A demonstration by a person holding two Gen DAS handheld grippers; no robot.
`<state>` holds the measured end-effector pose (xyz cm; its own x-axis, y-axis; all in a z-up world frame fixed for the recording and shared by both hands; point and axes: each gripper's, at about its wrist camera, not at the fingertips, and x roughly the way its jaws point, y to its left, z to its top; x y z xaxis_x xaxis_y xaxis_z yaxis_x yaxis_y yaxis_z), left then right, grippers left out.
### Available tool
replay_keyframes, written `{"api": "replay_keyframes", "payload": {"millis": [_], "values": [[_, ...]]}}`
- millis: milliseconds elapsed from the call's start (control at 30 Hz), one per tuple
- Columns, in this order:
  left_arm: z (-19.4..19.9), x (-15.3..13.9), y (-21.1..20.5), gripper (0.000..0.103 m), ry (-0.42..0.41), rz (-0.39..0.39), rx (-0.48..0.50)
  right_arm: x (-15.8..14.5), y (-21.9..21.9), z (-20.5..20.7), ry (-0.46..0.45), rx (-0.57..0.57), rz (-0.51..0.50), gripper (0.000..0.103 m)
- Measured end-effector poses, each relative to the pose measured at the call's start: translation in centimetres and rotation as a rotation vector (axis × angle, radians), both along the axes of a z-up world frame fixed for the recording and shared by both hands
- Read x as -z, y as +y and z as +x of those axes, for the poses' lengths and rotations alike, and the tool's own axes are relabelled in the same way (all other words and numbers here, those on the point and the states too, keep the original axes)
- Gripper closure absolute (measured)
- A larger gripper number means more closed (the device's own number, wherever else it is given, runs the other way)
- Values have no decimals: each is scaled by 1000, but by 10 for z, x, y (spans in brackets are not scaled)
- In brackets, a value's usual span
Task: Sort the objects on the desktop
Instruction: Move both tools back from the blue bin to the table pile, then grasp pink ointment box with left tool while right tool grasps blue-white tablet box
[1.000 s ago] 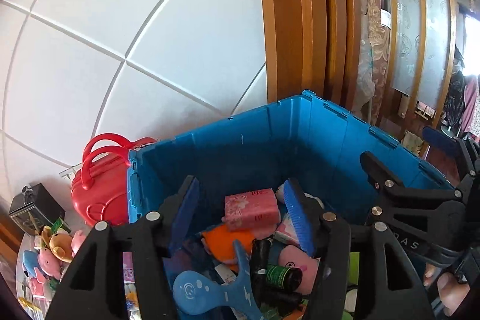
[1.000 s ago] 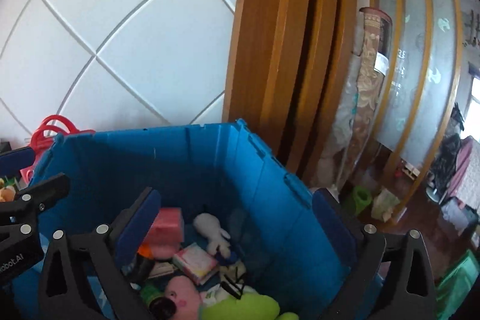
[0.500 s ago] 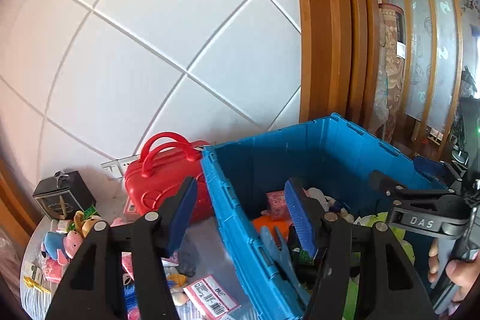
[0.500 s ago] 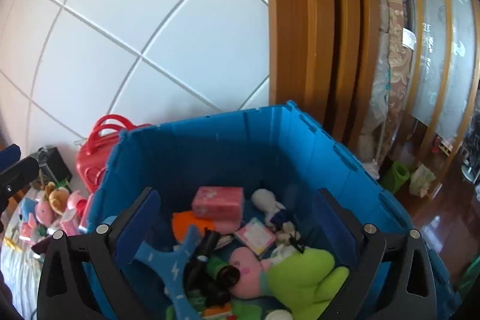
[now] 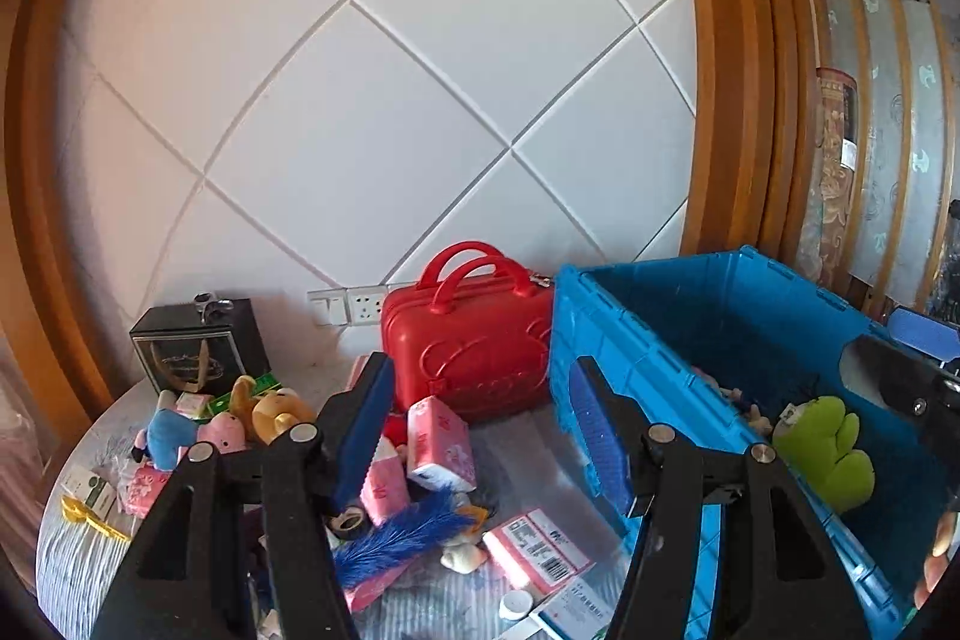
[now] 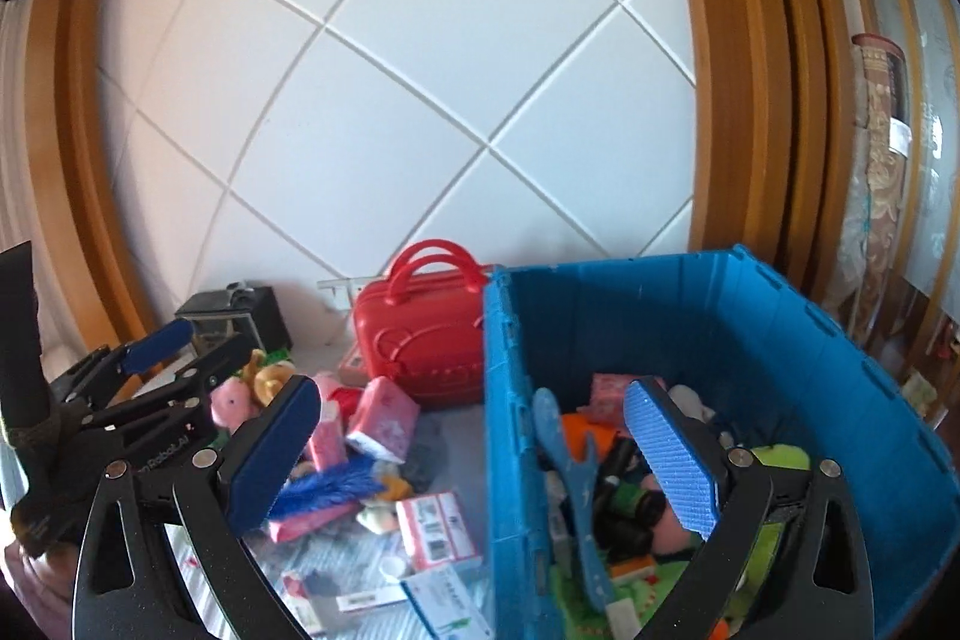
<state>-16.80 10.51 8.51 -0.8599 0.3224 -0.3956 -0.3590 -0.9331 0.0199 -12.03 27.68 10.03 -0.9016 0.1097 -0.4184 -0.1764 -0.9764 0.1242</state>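
step: reaching for next item | left gripper (image 5: 480, 436) and right gripper (image 6: 474, 454) fingers apart, empty | loose toys, tissue packs (image 5: 441, 442) lay on surface beside blue crate (image 6: 780, 340) | next: pick one

A lived-in home room: a white wall of diagonal padded panels (image 5: 384, 112) framed in warm wood trim (image 5: 726, 58), with frosted patterned glass screens (image 5: 900, 148) to the right. A table (image 5: 78, 568) heaped with plush toys (image 5: 282, 415), tissue packs (image 5: 441, 442), a red toy suitcase (image 5: 468, 340) and a blue storage crate (image 6: 750, 334) points to a household with children.
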Motion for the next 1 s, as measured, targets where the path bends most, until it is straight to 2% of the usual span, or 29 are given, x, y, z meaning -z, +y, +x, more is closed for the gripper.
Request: {"api": "replay_keyframes", "payload": {"millis": [100,200,333,500,600,700,833,1000], "values": [[0,15,-30,43,2,-37,-35,12,-34,-3,25,-7,11,0],[-4,34,-60,43,-58,-43,-58,30,-64,-9,27,-33,19,0],[-8,66,-93,43,-128,-65,-93,65,-92,-22,-24,-79,3,0],[-12,113,-119,43,-220,-115,-169,123,-110,-36,-148,-116,-36,0],[-17,150,-131,43,-315,-129,-208,164,-116,-42,-253,-135,-85,0],[-18,191,-136,43,-415,-140,-226,202,-125,-46,-345,-154,-85,0],[-15,237,-131,43,-522,-154,-230,249,-126,-46,-430,-151,-79,0],[-13,284,-117,43,-641,-136,-229,301,-104,-44,-509,-95,-128,0]]}}
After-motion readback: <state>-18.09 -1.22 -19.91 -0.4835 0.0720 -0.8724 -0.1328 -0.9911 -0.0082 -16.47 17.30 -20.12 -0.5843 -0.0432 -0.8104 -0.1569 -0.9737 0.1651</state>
